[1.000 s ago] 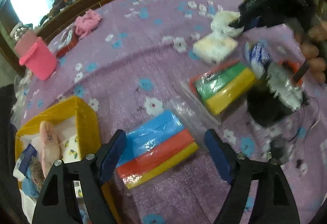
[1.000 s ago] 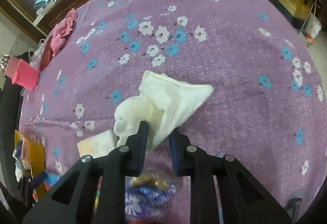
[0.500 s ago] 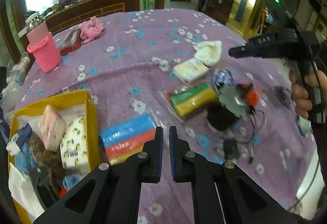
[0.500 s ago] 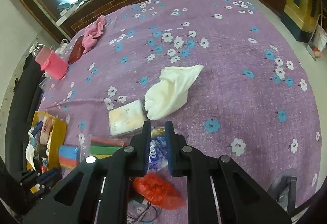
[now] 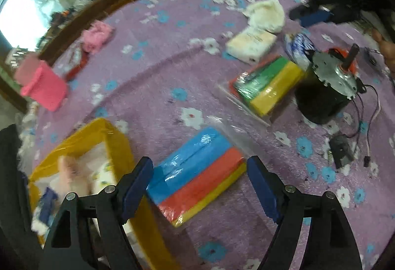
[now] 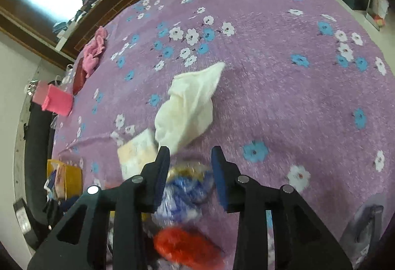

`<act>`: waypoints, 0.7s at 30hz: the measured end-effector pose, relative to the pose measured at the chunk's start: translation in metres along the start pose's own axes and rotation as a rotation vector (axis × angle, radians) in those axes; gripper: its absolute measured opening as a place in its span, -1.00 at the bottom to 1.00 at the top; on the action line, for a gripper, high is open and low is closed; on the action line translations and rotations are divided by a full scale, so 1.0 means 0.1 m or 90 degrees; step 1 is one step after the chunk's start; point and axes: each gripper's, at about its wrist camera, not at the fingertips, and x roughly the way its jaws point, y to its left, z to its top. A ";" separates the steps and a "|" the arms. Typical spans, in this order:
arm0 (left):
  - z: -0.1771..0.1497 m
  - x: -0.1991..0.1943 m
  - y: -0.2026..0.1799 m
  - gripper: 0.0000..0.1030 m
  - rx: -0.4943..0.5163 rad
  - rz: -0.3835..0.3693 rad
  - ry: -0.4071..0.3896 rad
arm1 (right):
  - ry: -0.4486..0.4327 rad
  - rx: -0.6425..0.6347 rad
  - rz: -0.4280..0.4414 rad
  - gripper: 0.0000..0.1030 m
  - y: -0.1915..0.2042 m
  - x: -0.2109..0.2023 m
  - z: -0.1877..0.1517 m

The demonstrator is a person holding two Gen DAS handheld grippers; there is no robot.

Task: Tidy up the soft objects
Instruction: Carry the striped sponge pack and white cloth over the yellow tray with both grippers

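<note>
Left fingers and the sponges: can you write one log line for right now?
left gripper: open, just widened | over: sponge pack, not gripped | beside: yellow box

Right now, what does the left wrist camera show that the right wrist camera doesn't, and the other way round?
Only the left wrist view shows the wrapped blue, red and yellow sponge pack between the open left gripper, whose jaws have just been opening, the green and yellow sponge pack and the black motor with a metal plate. Only the right wrist view shows the right gripper straddling a blue and white crinkly packet, jaws just opening. Both show the white cloth, the cream tissue pack, the yellow box and the pink knitted holder.
</note>
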 end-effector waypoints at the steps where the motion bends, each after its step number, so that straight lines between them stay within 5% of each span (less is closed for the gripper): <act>1: 0.03 0.02 -0.02 0.61 0.010 -0.006 0.003 | 0.004 0.002 -0.011 -0.34 0.03 0.06 0.06; 8: 0.10 0.08 -0.07 0.31 0.035 -0.075 0.041 | 0.023 0.000 -0.044 -0.25 0.19 0.34 0.28; 12: 0.11 0.05 -0.07 0.29 0.022 -0.116 0.038 | 0.037 -0.043 -0.079 0.03 0.35 0.49 0.34; 16: 0.16 0.14 0.01 0.38 -0.036 -0.108 0.040 | 0.044 -0.099 -0.130 0.09 0.49 0.56 0.32; 17: 0.13 0.13 0.02 0.38 -0.056 -0.112 0.036 | 0.047 -0.113 -0.138 0.05 0.50 0.57 0.32; 19: 0.12 0.15 0.03 0.25 -0.086 -0.111 0.023 | 0.040 -0.126 -0.158 -0.41 0.49 0.55 0.31; 21: 0.09 0.13 -0.01 -0.04 -0.099 -0.121 0.008 | 0.036 -0.119 -0.136 -0.69 0.44 0.47 0.30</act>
